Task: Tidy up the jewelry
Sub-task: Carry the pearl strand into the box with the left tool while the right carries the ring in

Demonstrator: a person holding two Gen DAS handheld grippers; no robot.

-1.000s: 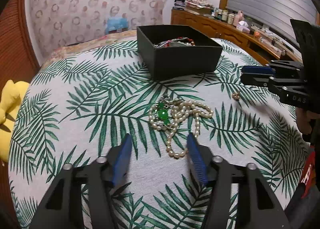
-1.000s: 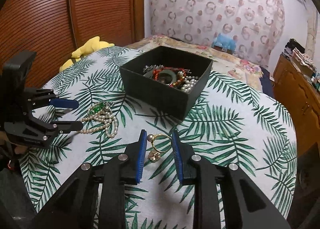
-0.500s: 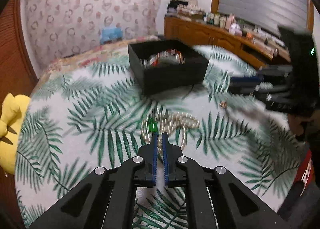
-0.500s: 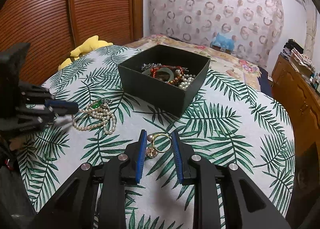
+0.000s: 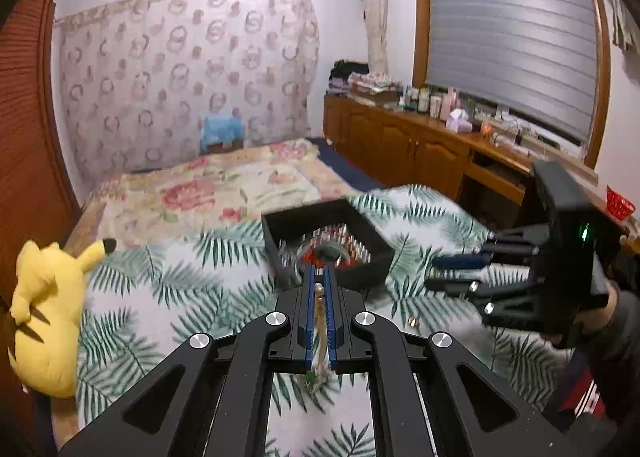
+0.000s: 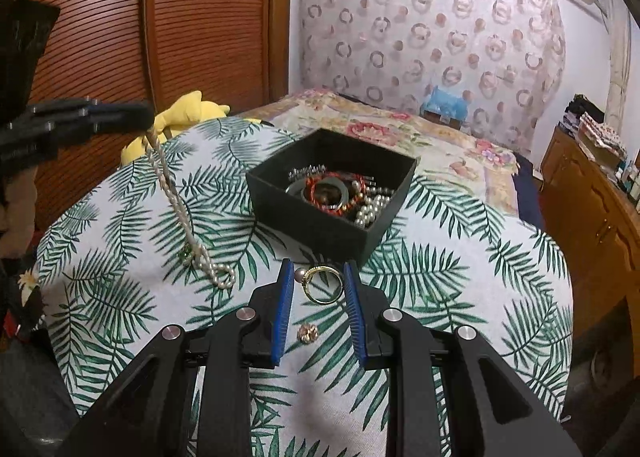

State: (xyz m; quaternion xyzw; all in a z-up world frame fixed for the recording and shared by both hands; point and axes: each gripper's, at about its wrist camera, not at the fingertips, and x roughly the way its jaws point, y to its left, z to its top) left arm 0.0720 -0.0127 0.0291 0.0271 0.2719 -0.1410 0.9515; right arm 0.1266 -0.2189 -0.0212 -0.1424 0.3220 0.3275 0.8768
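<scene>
The left gripper (image 5: 319, 289) is clenched on the pearl necklace (image 6: 182, 213), its blue pads pressed together with a few beads and the strand pinched between them. Seen from the right wrist camera, the necklace hangs down from that gripper's tip in a slanted line, and its lower loop, with a small green stone, trails just above or on the leaf-print tabletop (image 6: 460, 265); which of the two cannot be told. Straight ahead of the left gripper, just past its fingertips, stands the black box (image 5: 326, 245), blurred in that view.

The right gripper (image 6: 316, 297) is released, its two blue-padded fingers spread wide. Between their tips, touching neither pad, lies the gold ring (image 6: 322, 284) with a small pearl on its left side, flat on the tabletop. Farther back between the same fingers, closer to the gripper's body, lies a small gold earring (image 6: 307, 332), apart from the ring. The black box sits just beyond the ring, directly ahead of the right gripper, and holds a red beaded bracelet (image 6: 338, 199), a dark bangle and loose pearls. The hanging necklace is to the left of the right gripper, near but apart from it. A yellow plush toy (image 5: 44, 317) lies at the tabletop's far left edge, beside the left gripper.
</scene>
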